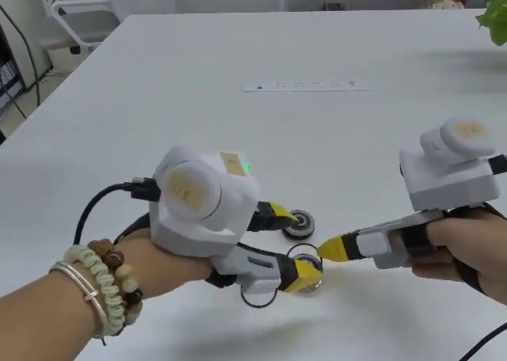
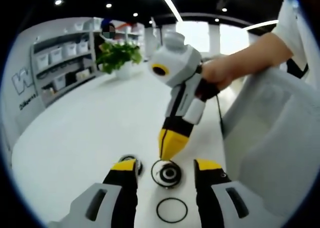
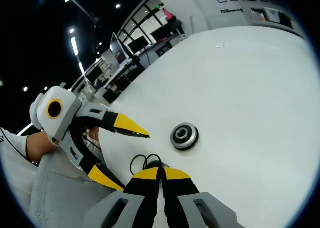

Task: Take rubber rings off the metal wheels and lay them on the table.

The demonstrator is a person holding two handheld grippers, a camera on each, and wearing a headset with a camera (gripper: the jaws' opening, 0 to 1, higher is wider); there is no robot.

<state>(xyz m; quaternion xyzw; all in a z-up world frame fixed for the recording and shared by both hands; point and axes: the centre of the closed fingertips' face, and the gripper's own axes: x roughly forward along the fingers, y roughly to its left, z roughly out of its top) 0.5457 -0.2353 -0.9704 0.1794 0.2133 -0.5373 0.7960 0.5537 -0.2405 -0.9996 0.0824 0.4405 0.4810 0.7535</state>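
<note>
Closest to the person, a loose ring [image 2: 171, 209] lies flat on the white table [image 1: 238, 123], thin and black, with nothing touching it. Just past it is the left gripper [image 2: 166, 166], held in a hand [image 1: 154, 270] with bead bracelets [image 1: 103, 286] on the wrist. Its two yellow-tipped jaws are spread wide apart. Between them sits a small round metal wheel [image 2: 166, 174], flat on the table. A black rubber ring [image 2: 153, 174] goes around this wheel and looks a bit bigger than the wheel, so there is a gap between them. The right gripper [image 3: 161, 172] comes in from the other side, held in the person's other hand [image 1: 467, 246]. Its jaws are pressed tight together, and the yellow tip is right at the far edge of that rubber ring — it looks like it is pinching the ring there. In the right gripper view a black loop sticks out beside the closed tip. A little farther off, just outside one of the left gripper's jaws, a second wheel [image 3: 184, 136] lies on the table, not touched by anything. I cannot tell if it has a ring on it. Much farther back a flat white strip [image 1: 306, 85] lies on the table. Beyond that — at the far end — stands a green plant [image 2: 117, 55].
</note>
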